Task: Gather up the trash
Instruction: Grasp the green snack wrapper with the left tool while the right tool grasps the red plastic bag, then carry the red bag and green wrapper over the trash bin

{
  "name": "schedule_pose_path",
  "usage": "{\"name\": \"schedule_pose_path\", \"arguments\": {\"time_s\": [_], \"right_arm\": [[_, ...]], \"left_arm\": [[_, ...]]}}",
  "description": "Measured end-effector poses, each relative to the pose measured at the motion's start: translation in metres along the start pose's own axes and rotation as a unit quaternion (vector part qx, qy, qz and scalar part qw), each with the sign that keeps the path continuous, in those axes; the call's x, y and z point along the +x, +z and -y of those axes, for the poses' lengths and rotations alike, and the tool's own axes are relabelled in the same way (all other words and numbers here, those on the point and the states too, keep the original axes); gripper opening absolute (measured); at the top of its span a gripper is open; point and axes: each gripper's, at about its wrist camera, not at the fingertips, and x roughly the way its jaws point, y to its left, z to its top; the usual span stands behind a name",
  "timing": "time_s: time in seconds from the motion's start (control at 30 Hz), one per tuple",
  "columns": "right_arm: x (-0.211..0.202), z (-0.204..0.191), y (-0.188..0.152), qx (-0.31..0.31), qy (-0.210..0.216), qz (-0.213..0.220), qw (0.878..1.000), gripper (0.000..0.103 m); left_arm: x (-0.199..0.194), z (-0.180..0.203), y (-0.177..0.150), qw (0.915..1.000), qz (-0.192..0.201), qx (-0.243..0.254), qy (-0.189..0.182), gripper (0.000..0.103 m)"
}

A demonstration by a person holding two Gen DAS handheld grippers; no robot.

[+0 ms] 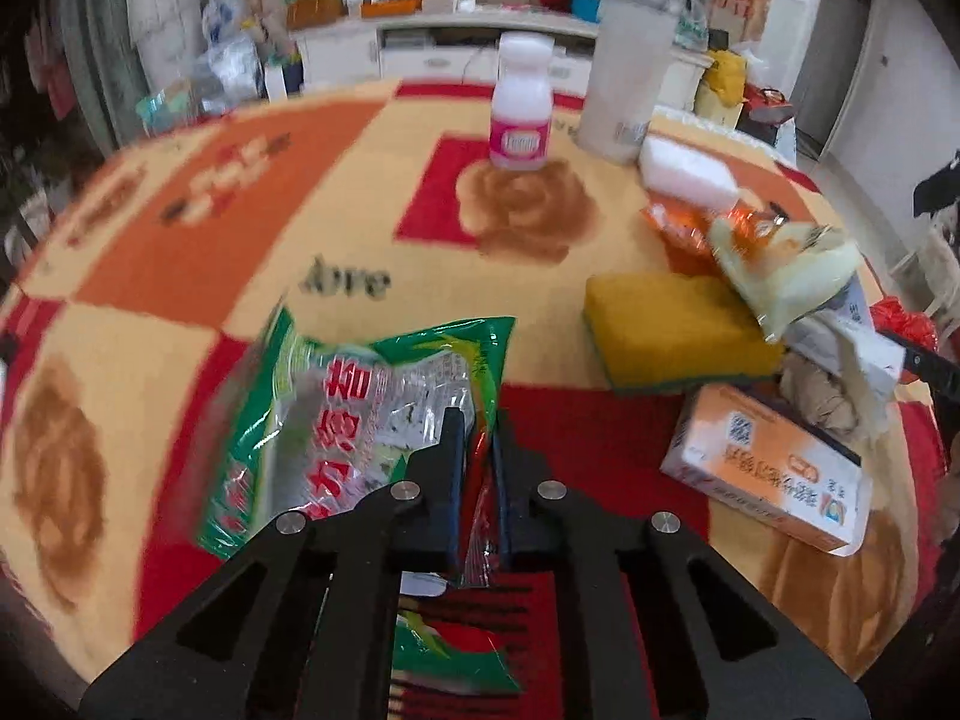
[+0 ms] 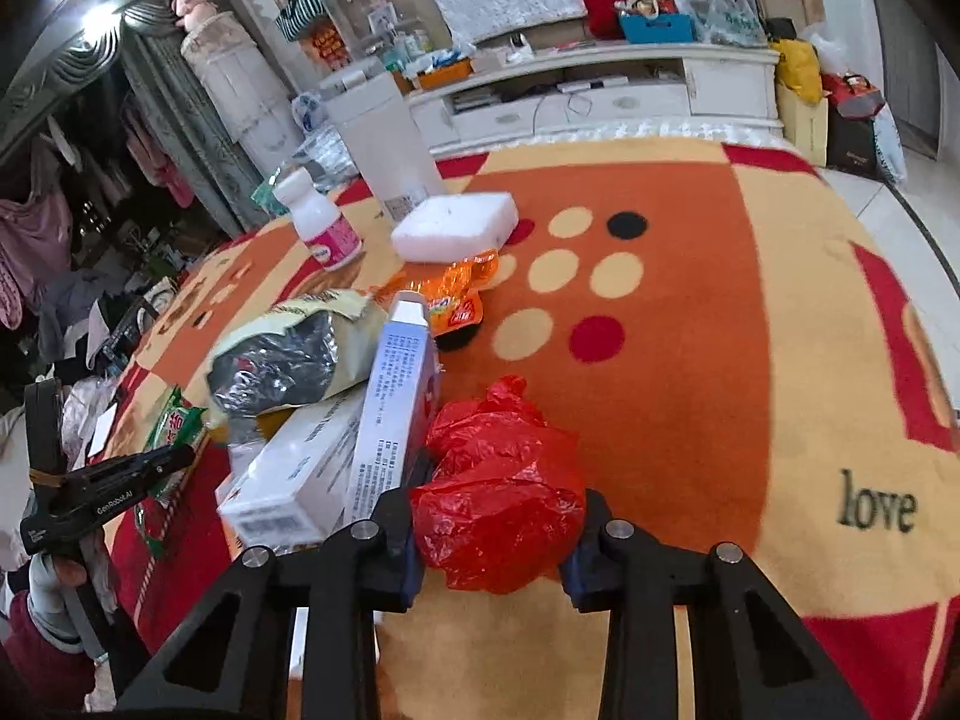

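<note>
Left gripper (image 1: 478, 420) pinched shut on green wrapper (image 1: 360, 414) edge, near side of blanket (image 1: 180, 240); thin film could slip out; right gripper (image 2: 498, 498) clamps red bag (image 2: 501, 492) beside boxes (image 2: 336, 462), loose folds may snag them.

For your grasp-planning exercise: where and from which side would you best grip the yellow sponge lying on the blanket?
Grip the yellow sponge across its two long flat sides, coming down from above: it lies flat, a wrapper overlaps its right end, and its left half is bare.
</note>
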Motion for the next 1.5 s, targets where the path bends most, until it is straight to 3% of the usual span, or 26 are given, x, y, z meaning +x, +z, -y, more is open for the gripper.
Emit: {"name": "schedule_pose_path", "arguments": {"time_s": [0.3,0.87,1.17,1.5], "right_arm": [[-0.045,0.028,-0.008,0.011,-0.013,0.034,0.999,0.033],[-0.106,0.083,-0.024,0.048,-0.05,0.071,0.995,0.033],[-0.137,0.119,-0.037,0.072,-0.084,0.082,0.99,0.033],[-0.176,0.169,-0.057,0.104,-0.129,0.092,0.982,0.033]], "left_arm": [[-0.049,0.044,0.027,0.997,0.063,0.044,-0.012,0.005],[-0.102,0.203,0.057,0.9741,0.127,0.166,-0.085,0.005],[-0.093,0.305,0.051,0.9559,0.119,0.235,-0.129,0.005],[-0.077,0.378,0.039,0.9446,0.1,0.269,-0.159,0.005]]}}
